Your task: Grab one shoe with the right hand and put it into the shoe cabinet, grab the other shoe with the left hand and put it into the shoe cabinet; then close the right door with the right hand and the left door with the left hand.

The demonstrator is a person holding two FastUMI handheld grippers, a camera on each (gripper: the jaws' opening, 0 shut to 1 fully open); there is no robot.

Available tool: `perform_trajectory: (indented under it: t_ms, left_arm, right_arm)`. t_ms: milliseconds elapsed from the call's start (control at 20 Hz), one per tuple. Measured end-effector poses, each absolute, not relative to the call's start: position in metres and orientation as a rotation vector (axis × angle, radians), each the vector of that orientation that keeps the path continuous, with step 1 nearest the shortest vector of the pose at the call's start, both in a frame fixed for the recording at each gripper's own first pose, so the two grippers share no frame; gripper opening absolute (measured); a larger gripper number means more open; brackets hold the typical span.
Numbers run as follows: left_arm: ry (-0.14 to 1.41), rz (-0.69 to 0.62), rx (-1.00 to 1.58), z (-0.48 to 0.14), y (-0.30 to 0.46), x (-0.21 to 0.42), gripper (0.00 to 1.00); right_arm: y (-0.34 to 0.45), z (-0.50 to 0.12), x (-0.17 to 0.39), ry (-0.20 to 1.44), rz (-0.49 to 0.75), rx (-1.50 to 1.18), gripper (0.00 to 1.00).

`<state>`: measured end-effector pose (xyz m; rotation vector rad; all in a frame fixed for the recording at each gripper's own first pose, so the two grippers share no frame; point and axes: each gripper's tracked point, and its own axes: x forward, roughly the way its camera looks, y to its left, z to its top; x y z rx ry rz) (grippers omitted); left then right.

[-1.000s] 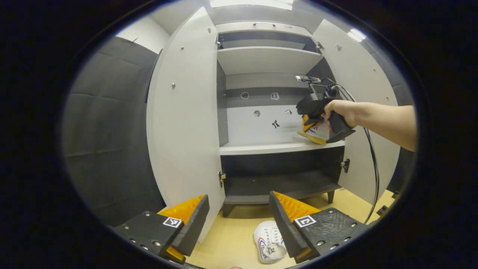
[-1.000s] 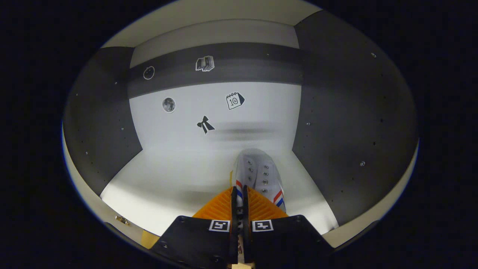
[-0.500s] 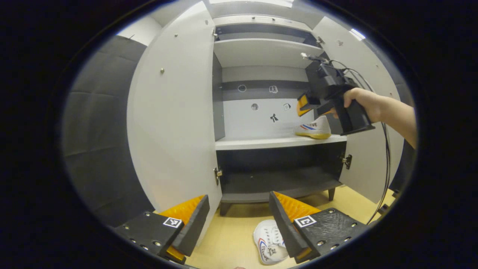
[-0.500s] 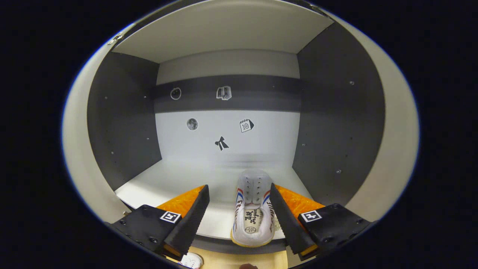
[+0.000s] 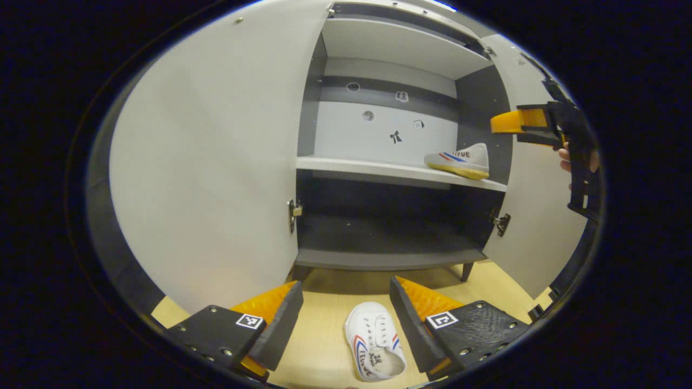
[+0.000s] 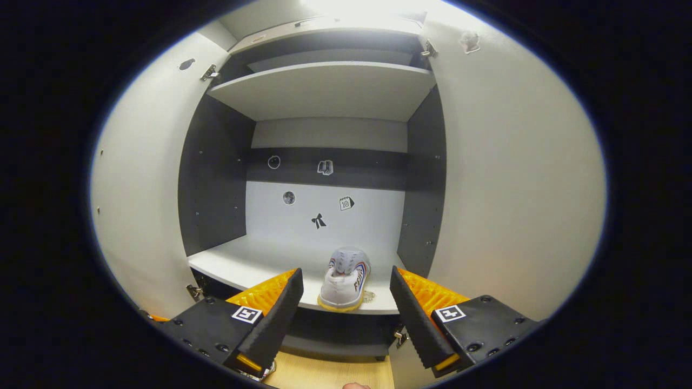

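White shoe [image 6: 344, 280] sits on cabinet shelf [image 6: 254, 265]; other shoe [image 5: 374, 347] on floor [image 5: 330, 346]; both claws released

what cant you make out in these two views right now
- Shoe on the floor, left gripper view: its heel end is cut off by the picture's lower edge, and the left gripper finger covers part of its side.
- Shoe on the shelf, right gripper view: seen heel-on, so its toe is hidden.
- Stickers on the cabinet back: too small for detail.
- Lower compartment: too dark to see into.
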<state>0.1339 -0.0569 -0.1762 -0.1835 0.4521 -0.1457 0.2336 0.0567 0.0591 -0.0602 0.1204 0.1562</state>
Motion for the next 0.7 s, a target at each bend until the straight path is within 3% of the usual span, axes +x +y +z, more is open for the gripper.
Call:
perform_trajectory:
  t_ms: [700]
  left_arm:
    - [0.816,-0.239,-0.074,-0.304,-0.087,0.114,0.93]
  right_arm:
    - [0.034,0.004,0.153,0.211,0.153,-0.088,1.0]
